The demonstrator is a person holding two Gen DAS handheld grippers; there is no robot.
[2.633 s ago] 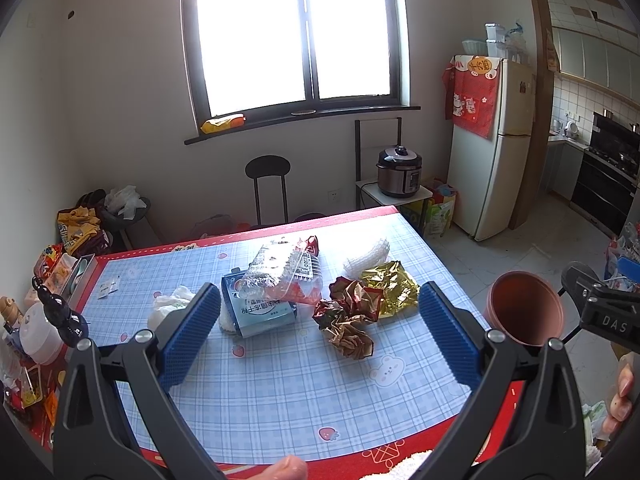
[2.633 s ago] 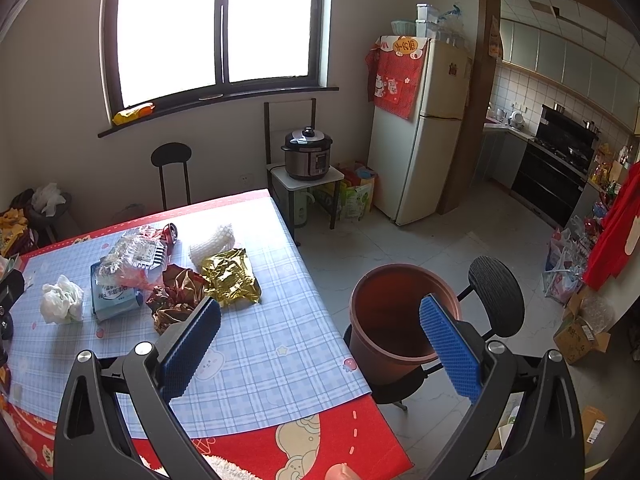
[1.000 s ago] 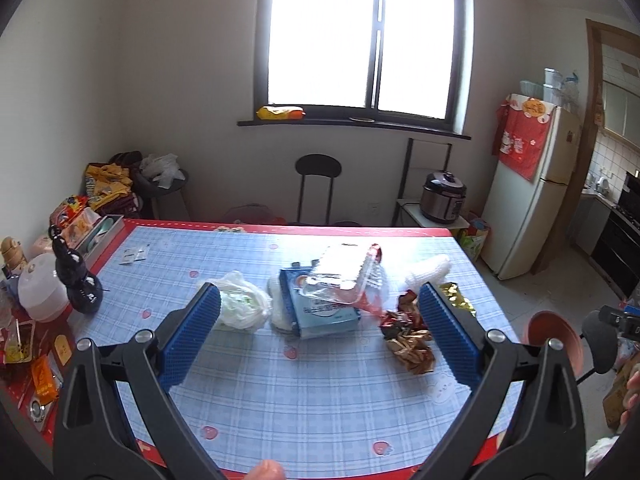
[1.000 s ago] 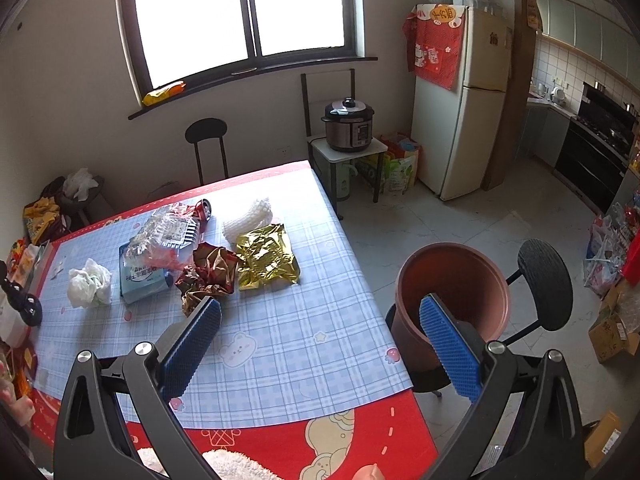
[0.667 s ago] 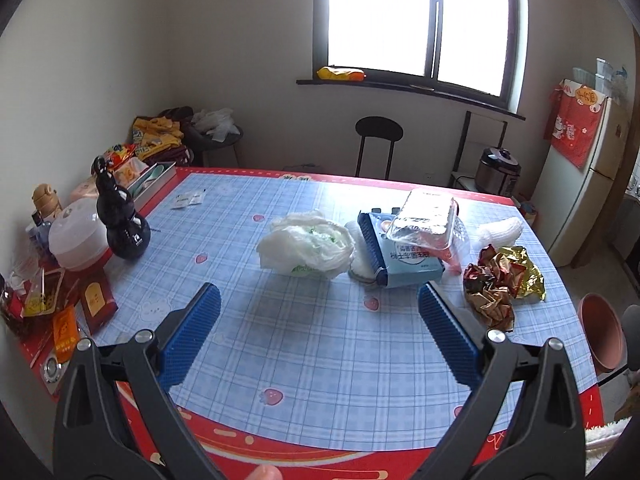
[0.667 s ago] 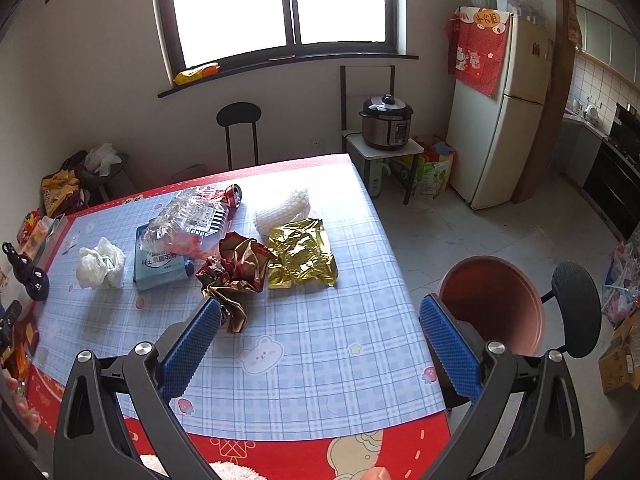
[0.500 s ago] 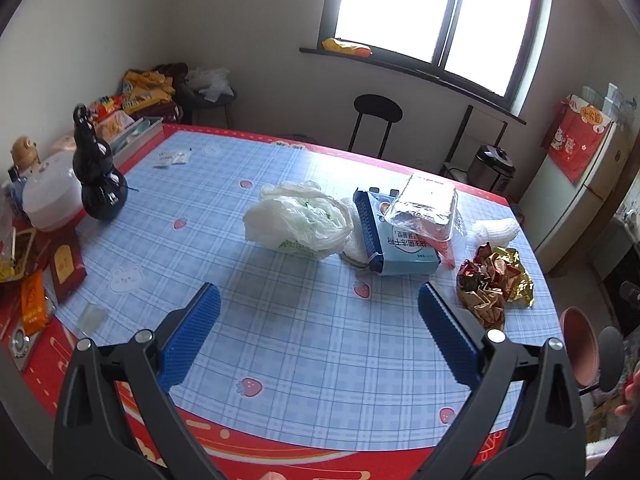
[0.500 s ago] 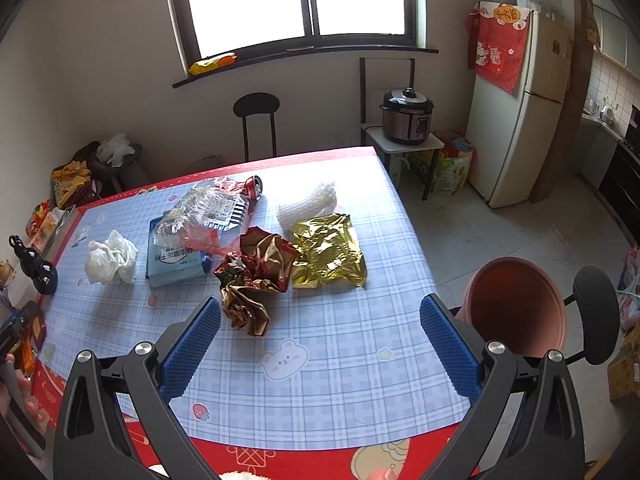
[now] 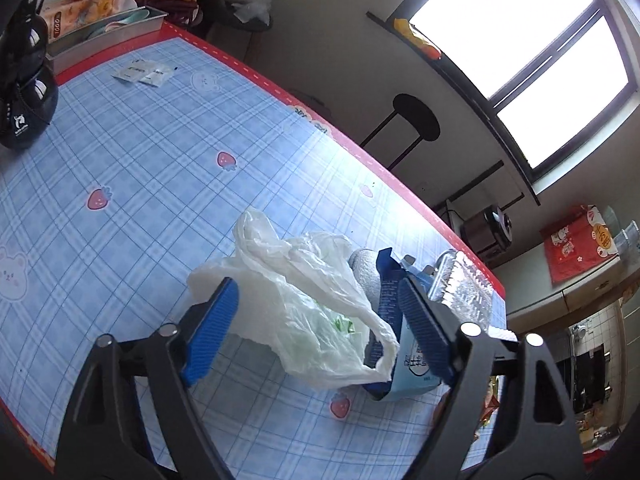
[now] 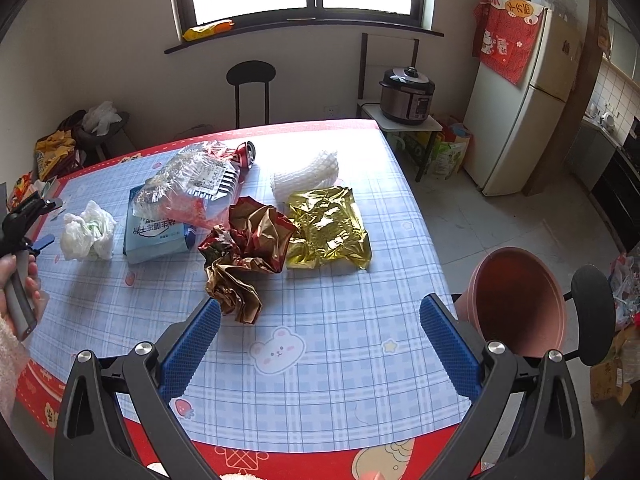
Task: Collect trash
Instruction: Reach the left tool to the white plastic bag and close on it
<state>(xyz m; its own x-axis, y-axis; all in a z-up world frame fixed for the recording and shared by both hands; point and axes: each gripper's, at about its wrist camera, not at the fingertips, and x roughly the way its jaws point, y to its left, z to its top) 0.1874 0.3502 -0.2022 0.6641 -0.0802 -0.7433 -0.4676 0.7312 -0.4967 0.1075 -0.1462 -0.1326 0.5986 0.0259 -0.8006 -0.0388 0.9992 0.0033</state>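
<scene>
On the checked table (image 10: 332, 320), beside the blue packet (image 9: 404, 364), lies the crumpled white plastic bag (image 9: 304, 312); the left gripper (image 9: 316, 332) straddles it, jaws apart; likely light, soft, slippery, best pinched mid-bunch; the right gripper (image 10: 320, 340) hangs open, empty.

The left gripper (image 9: 316, 328) stands with jaws wide; the white plastic bag (image 9: 304, 312) fills most of the gap between them. The blue packet (image 9: 404, 360) presses against the right-hand jaw, crowding that side. Left of the jaws, bare bench (image 9: 120, 168) runs to the black bottle (image 9: 24, 92). Ahead of the right gripper (image 10: 320, 340), open cloth leads to the crumpled brown wrapper (image 10: 240, 256); the pink bin (image 10: 516, 300) stands just right.
</scene>
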